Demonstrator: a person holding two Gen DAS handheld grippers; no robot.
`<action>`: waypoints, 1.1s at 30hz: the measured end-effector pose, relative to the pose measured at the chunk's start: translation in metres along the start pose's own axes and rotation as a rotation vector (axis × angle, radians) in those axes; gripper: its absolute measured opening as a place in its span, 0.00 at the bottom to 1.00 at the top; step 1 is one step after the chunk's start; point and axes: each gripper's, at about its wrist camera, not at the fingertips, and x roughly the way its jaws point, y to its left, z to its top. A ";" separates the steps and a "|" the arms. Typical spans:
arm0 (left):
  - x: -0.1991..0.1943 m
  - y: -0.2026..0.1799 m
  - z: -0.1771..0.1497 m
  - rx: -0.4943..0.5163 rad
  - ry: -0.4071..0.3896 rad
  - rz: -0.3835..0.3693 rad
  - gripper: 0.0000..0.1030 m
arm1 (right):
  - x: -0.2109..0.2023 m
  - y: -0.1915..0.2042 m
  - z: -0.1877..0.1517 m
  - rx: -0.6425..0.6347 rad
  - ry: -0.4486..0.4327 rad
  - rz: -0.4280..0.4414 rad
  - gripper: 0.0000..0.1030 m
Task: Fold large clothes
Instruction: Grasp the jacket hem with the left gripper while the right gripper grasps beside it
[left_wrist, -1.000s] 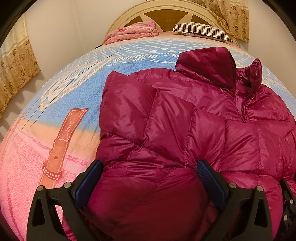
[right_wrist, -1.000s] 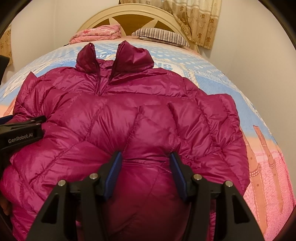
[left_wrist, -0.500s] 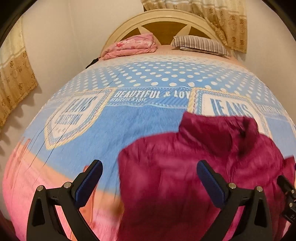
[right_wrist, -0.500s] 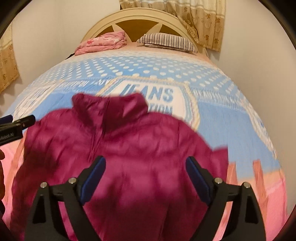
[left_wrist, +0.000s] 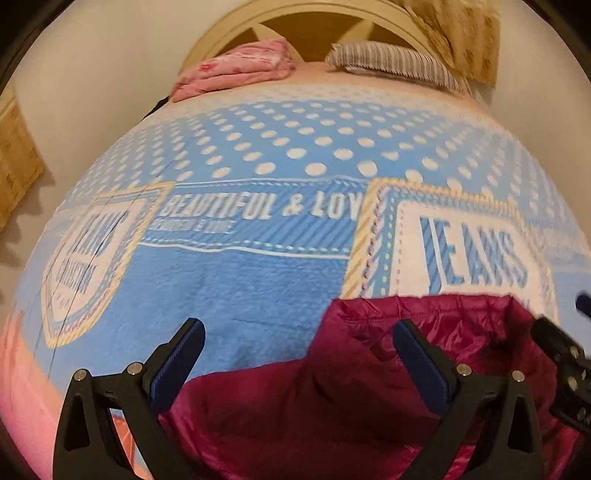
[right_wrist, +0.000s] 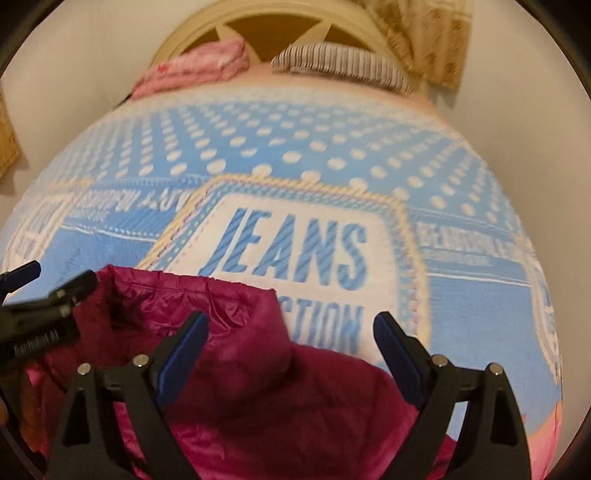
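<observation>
The magenta quilted jacket (left_wrist: 369, 398) lies on the bedspread (left_wrist: 258, 288) at the near end of the bed, below both grippers. In the left wrist view its collar reaches up to the lower border of the white "JEANS" patch (left_wrist: 469, 254); the rest of the garment runs out of the bottom edge of the view. In the right wrist view the jacket (right_wrist: 258, 398) covers the lower left part of the same patch (right_wrist: 295, 251), and its upper part is bunched and creased. Both views are motion-blurred.

The left gripper (left_wrist: 299, 354) has its two blue-padded fingers spread wide. Nothing sits between the pads: the left finger is over bare blue bedspread, the right finger over the jacket. Contact with the fabric cannot be determined.

The right gripper (right_wrist: 291, 343) is likewise spread wide and holds nothing. Its left finger is over the jacket, its right finger over the white patch. The black body of the left gripper enters this view at the left edge, just beside the jacket collar.

At the far end of the bed, a folded pink blanket (left_wrist: 236, 68) lies left of centre and a striped pillow (left_wrist: 391, 62) right of centre, both against the cream headboard (left_wrist: 229, 33). A patterned beige curtain (left_wrist: 458, 37) hangs at the far right corner.
</observation>
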 end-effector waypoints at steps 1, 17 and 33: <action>0.003 -0.004 -0.002 0.018 0.002 0.001 0.99 | 0.010 0.002 0.000 -0.017 0.025 -0.006 0.88; -0.059 0.004 -0.062 0.145 -0.144 -0.045 0.08 | -0.027 -0.018 -0.058 -0.142 -0.023 -0.027 0.08; -0.023 0.012 -0.108 0.130 -0.109 -0.024 0.08 | -0.011 -0.051 -0.114 -0.018 -0.023 -0.004 0.02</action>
